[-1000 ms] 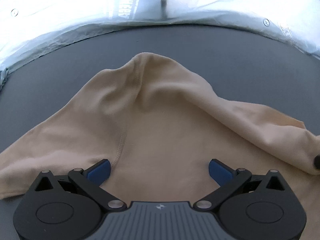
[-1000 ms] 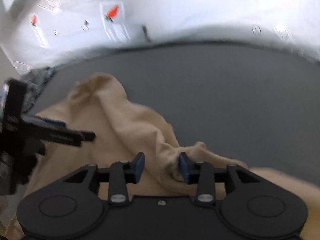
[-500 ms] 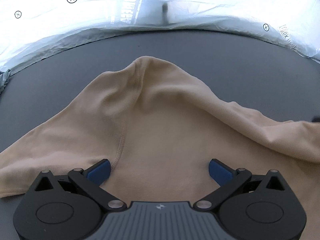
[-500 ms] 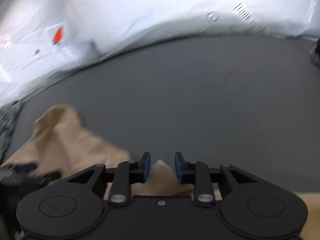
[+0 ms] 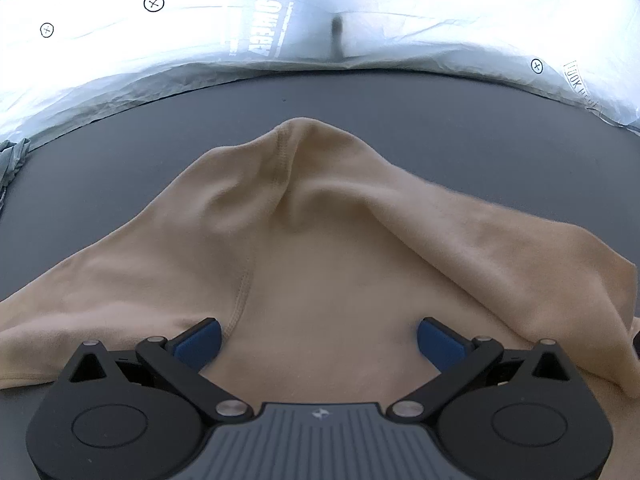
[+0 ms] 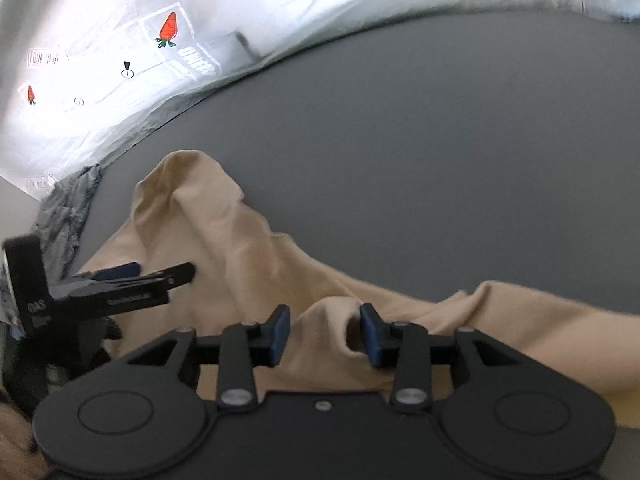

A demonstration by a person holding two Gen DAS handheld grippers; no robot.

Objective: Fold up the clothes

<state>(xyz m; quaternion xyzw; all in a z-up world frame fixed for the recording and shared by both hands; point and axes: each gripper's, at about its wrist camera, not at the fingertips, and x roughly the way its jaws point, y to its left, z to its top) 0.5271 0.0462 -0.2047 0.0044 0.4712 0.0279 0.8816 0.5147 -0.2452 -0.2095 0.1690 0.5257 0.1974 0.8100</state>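
A beige garment (image 5: 320, 248) lies rumpled on the dark grey table (image 5: 460, 120), one seamed corner bunched up toward the far side. My left gripper (image 5: 318, 340) is wide open and hovers low over the cloth, with nothing between its blue pads (image 5: 200, 342). In the right wrist view the same garment (image 6: 208, 224) spreads from the left to the lower right. My right gripper (image 6: 325, 334) is partly open with a raised fold of the cloth between its pads (image 6: 370, 336). The left gripper (image 6: 132, 280) shows at the left of that view.
A white plastic sheet (image 5: 280, 28) printed with carrots and marks covers the far side beyond the table's edge. A crumpled grey cloth (image 6: 68, 212) lies at the table's left edge. Bare dark table (image 6: 440, 152) stretches to the right of the garment.
My right gripper swung away to the right and back, and now stands wider with a fold of cloth between its pads. The garment's right side has shifted. My left gripper stayed open in place.
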